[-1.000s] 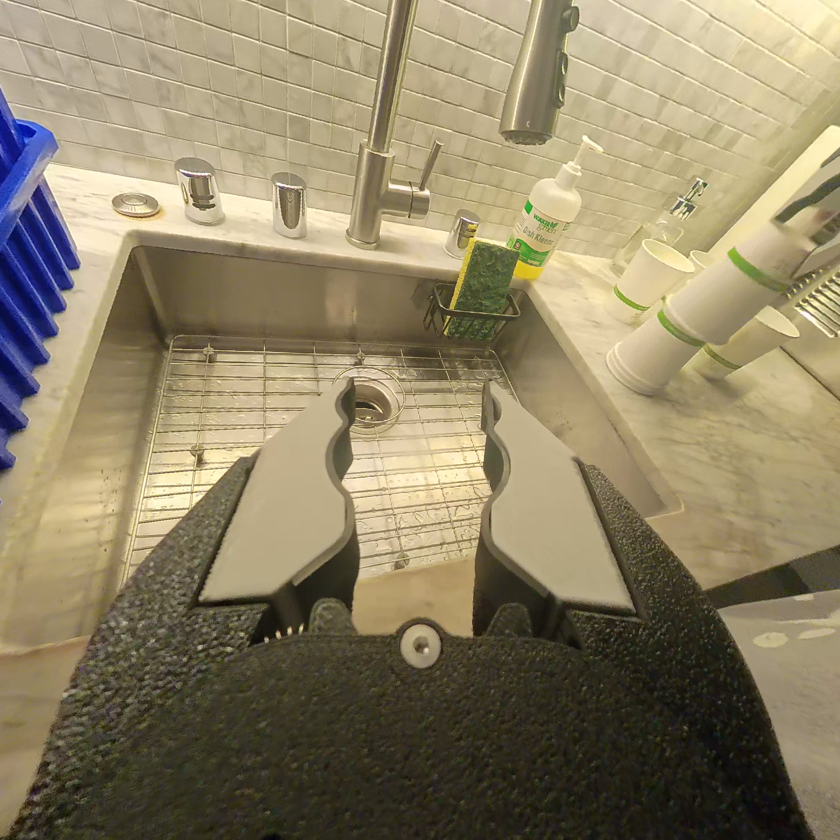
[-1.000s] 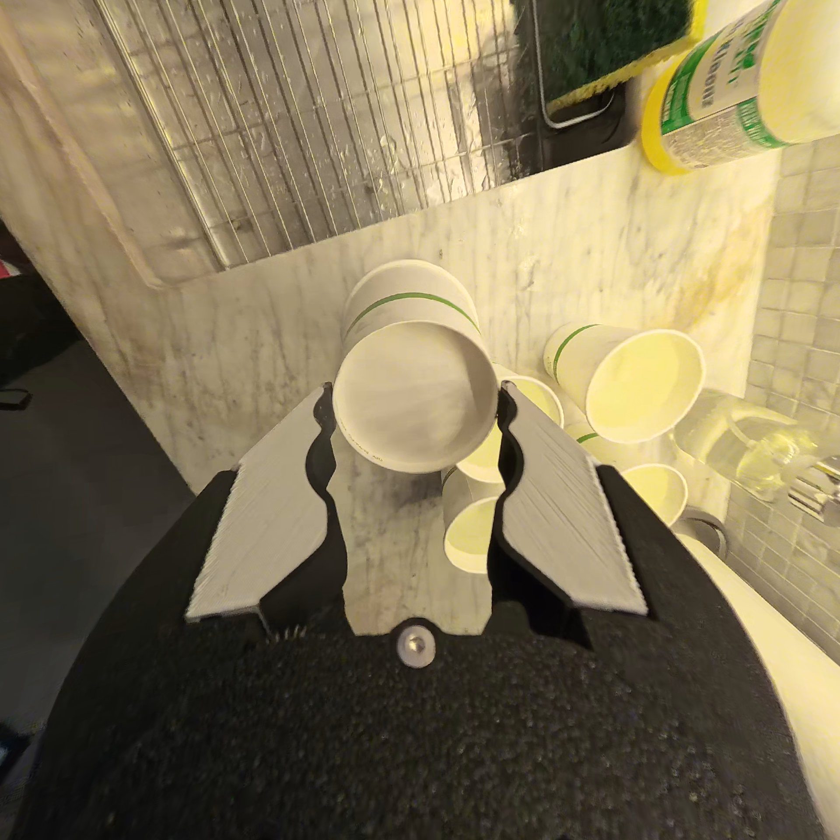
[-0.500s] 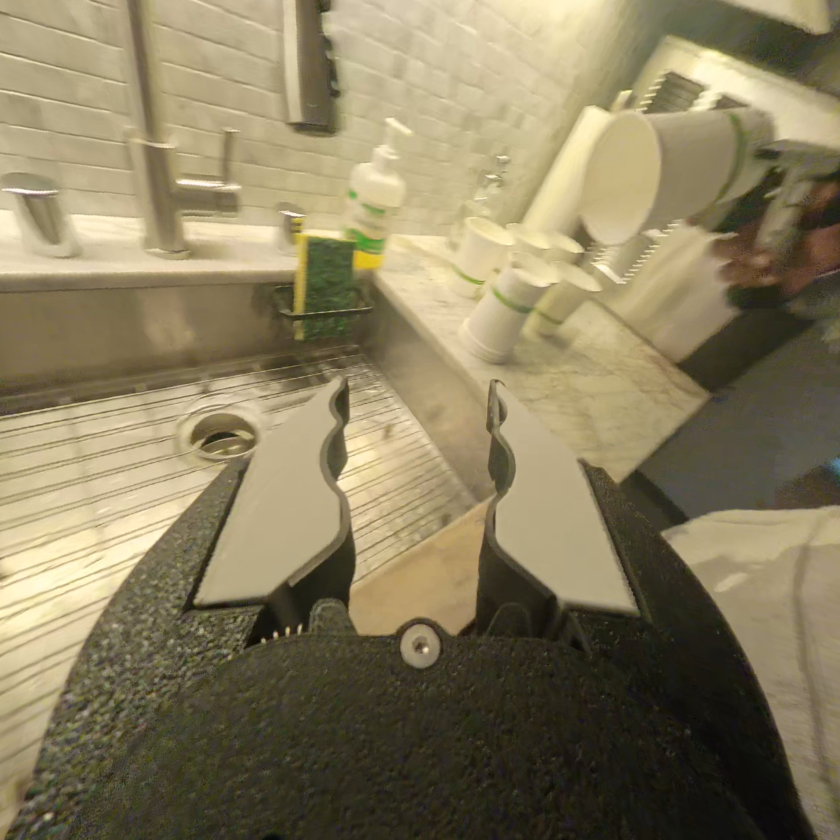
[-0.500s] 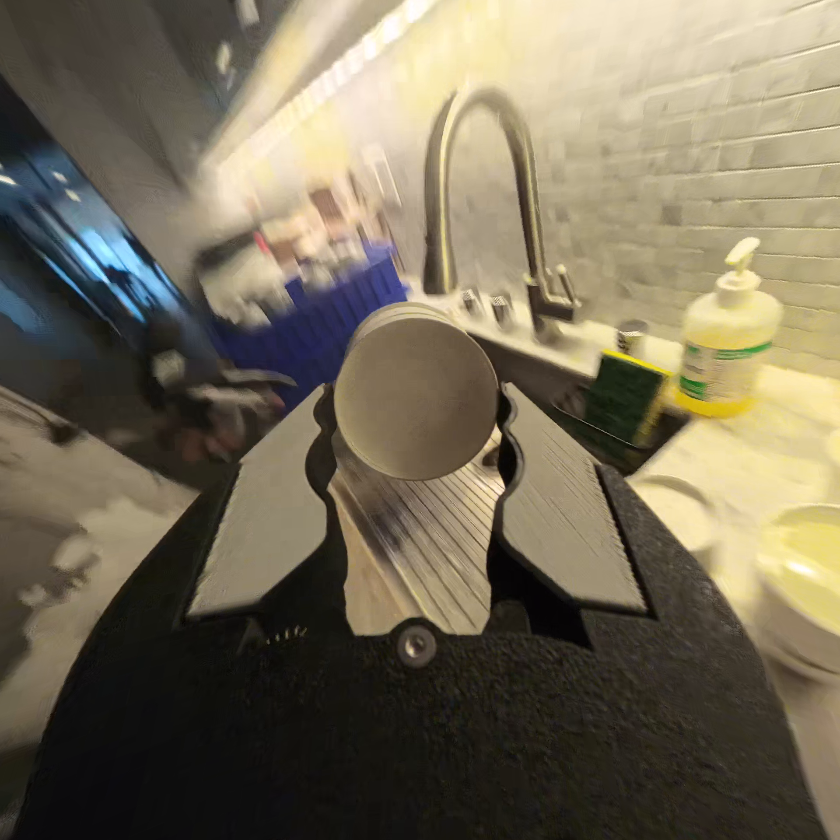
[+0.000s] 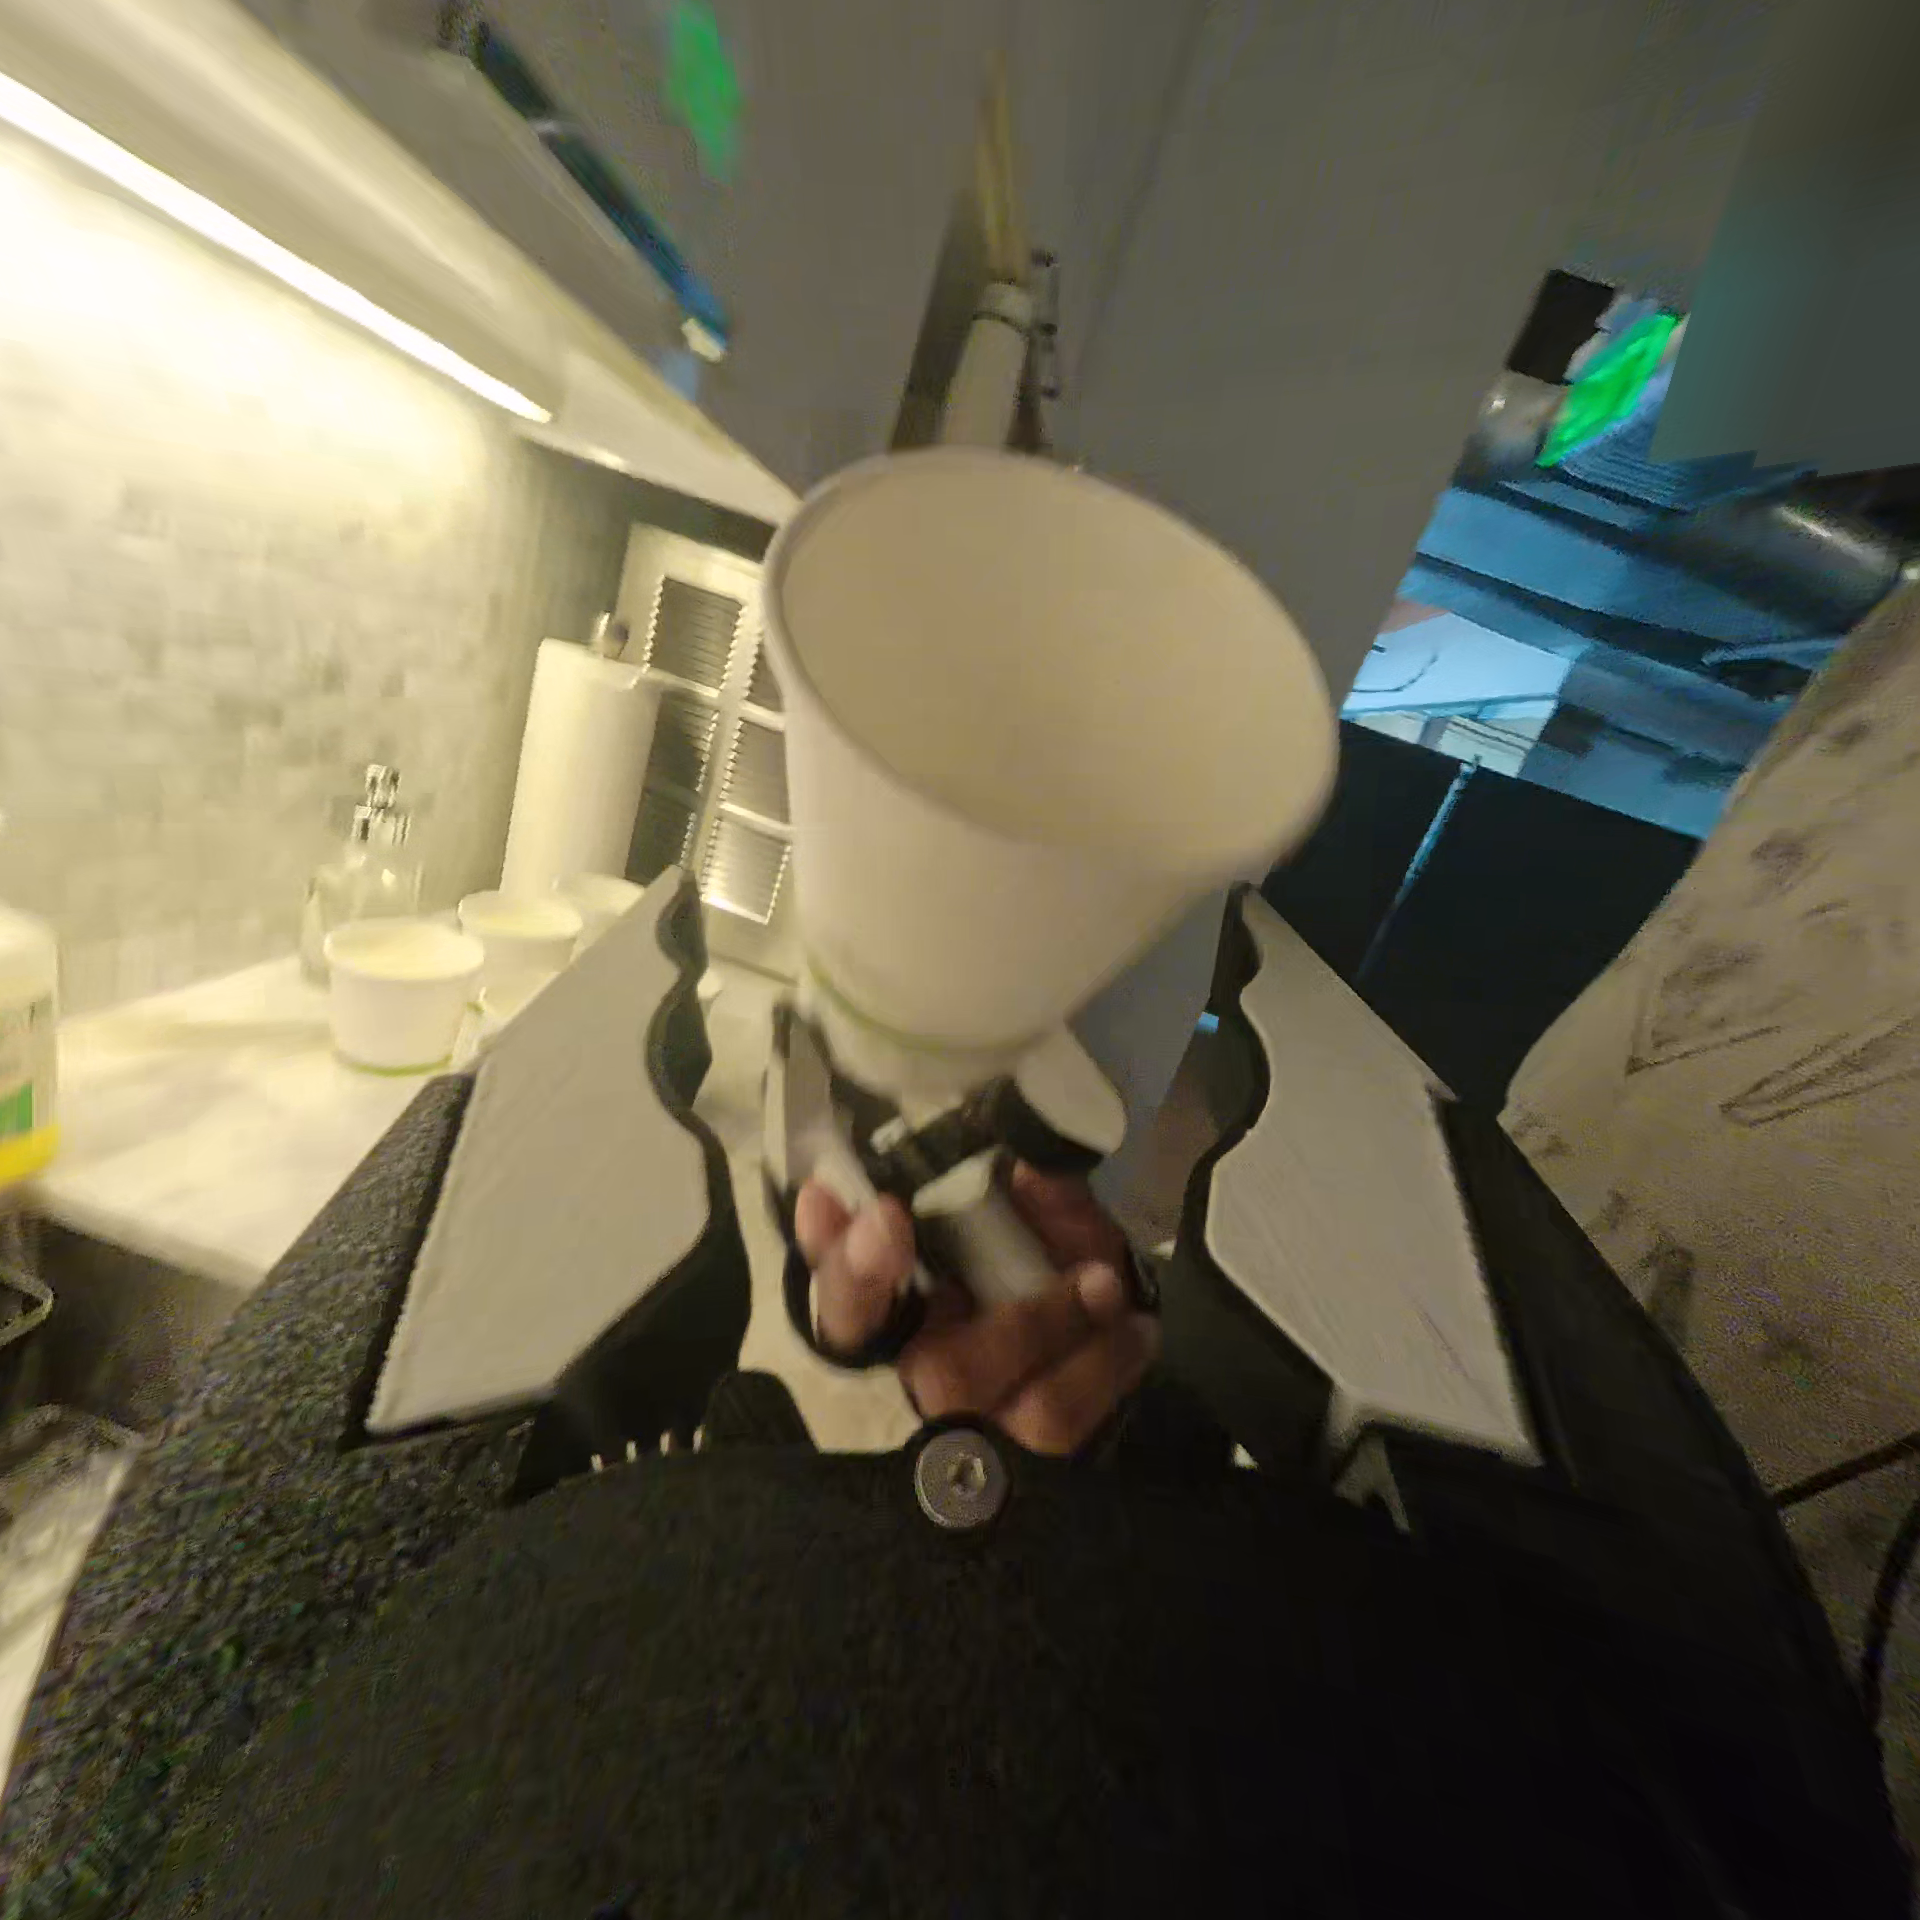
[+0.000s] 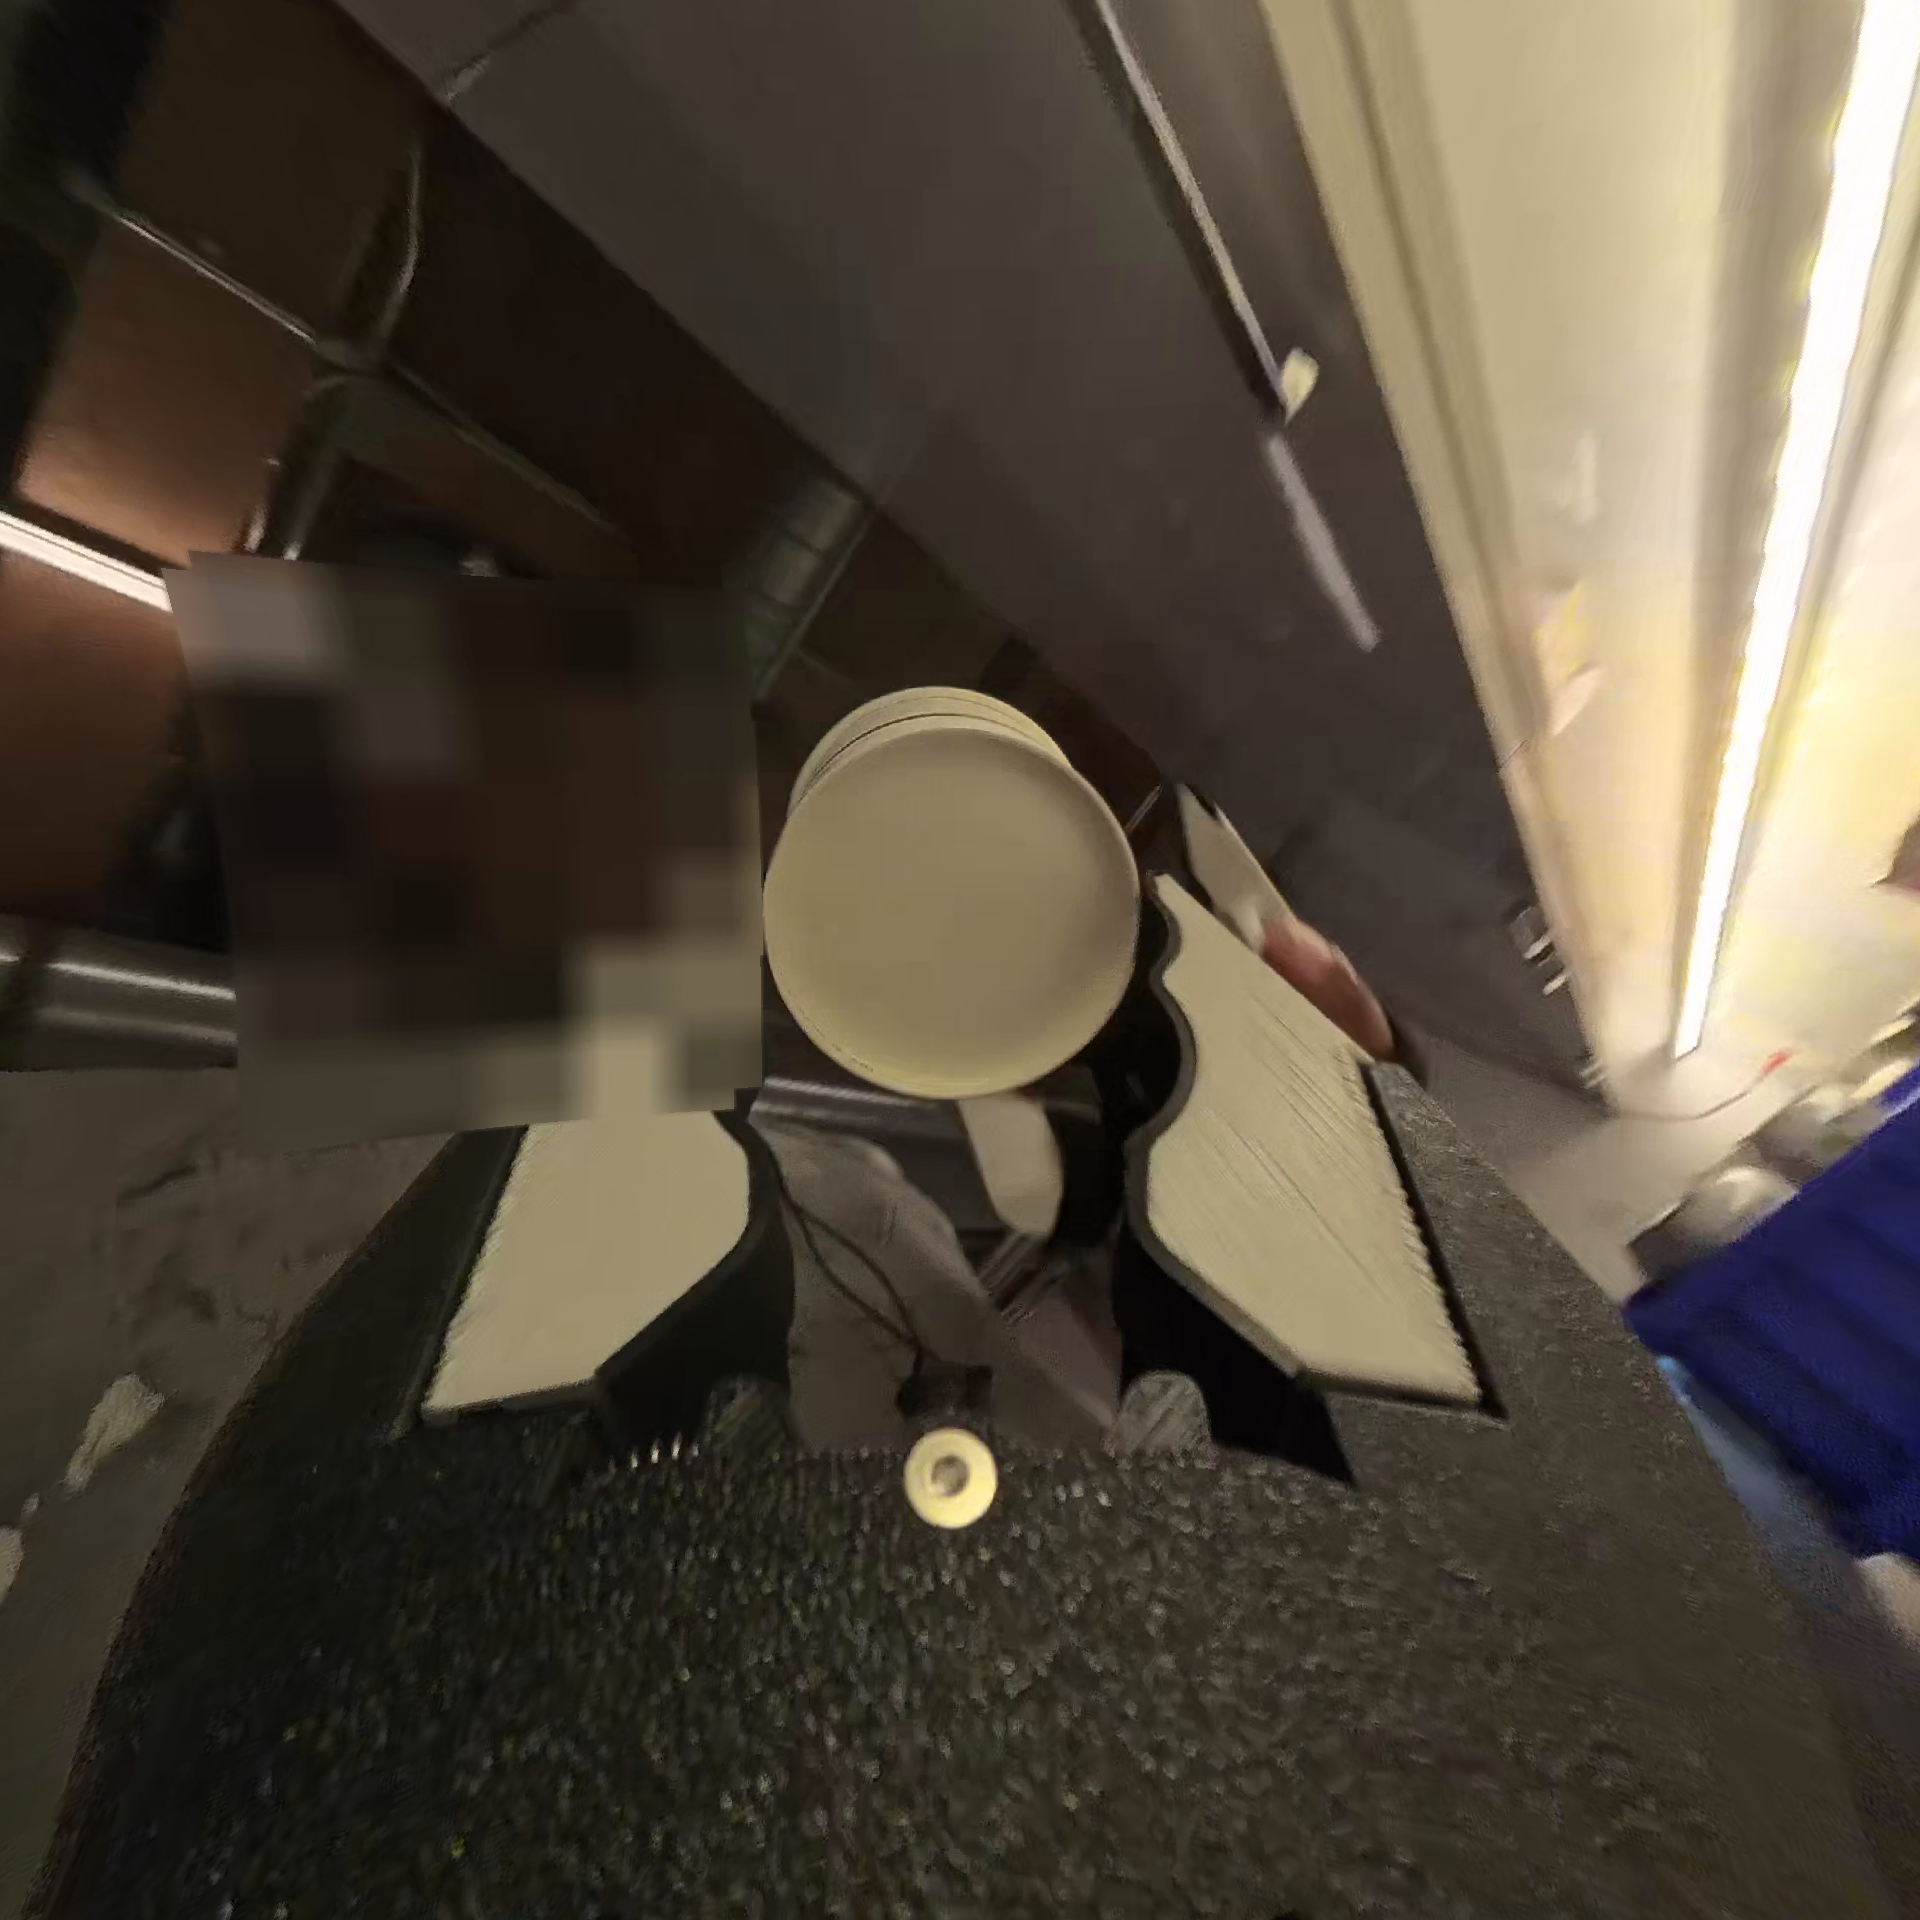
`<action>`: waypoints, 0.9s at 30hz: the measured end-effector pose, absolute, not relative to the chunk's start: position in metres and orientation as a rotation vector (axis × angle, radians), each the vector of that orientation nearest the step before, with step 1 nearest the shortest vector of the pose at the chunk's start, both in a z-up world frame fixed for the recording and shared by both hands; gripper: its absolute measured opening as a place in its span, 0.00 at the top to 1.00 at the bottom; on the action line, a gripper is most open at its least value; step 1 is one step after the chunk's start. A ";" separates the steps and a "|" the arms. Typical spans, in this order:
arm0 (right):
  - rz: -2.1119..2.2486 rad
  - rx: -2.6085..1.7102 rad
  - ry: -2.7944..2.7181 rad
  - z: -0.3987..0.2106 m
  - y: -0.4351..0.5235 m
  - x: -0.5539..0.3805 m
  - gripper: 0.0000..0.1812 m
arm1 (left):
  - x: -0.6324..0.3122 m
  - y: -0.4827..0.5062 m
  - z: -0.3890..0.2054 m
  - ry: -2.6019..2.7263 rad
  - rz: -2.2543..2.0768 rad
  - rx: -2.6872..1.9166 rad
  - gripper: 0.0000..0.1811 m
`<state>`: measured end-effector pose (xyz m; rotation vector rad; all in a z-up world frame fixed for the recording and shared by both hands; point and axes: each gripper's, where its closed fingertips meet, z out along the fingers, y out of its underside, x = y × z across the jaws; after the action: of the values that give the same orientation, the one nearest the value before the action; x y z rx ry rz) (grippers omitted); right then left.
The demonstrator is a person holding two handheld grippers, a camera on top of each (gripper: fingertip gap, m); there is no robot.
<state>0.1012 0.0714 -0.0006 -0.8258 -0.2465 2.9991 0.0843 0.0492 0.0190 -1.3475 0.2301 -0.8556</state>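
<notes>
Between the spread grey fingers of the left gripper, which gripped nothing, a white paper cup with a thin green band hung in the air with its open mouth turned toward the camera. The cup's narrow base sat pinched in the right gripper, and a person's hand wrapped around that tool's handle just below.

In the right wrist view the same paper cup filled the gap at the right gripper's fingertips, its round flat bottom facing the lens; the right-hand finger pressed against its side, while the left-hand one was partly covered by a mosaic patch. Stepped edges behind the base suggested nested cups, though blur kept that uncertain.

Farther off to the left, a pale marble counter carried several more white paper cups standing mouth up. Behind them stood a clear glass dispenser bottle and a white paper towel roll, against a tiled wall lit by an under-cabinet light strip.
</notes>
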 end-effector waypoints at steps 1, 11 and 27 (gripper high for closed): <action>3.048 -0.816 -0.272 -0.002 0.062 0.097 0.61 | 0.088 0.047 0.028 0.269 -0.852 -1.325 0.47; 2.310 -1.394 -0.942 -0.067 0.066 0.079 0.52 | 0.056 0.050 0.006 0.222 -0.709 -1.497 0.54; 1.168 -1.583 -1.185 -0.043 0.069 0.041 0.41 | 0.048 0.084 -0.063 0.198 -0.156 -1.733 0.53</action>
<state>0.0405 0.0691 -0.0428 -1.5834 -1.1849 1.1682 0.0484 0.0839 -0.0629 -1.7333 0.1980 -0.1562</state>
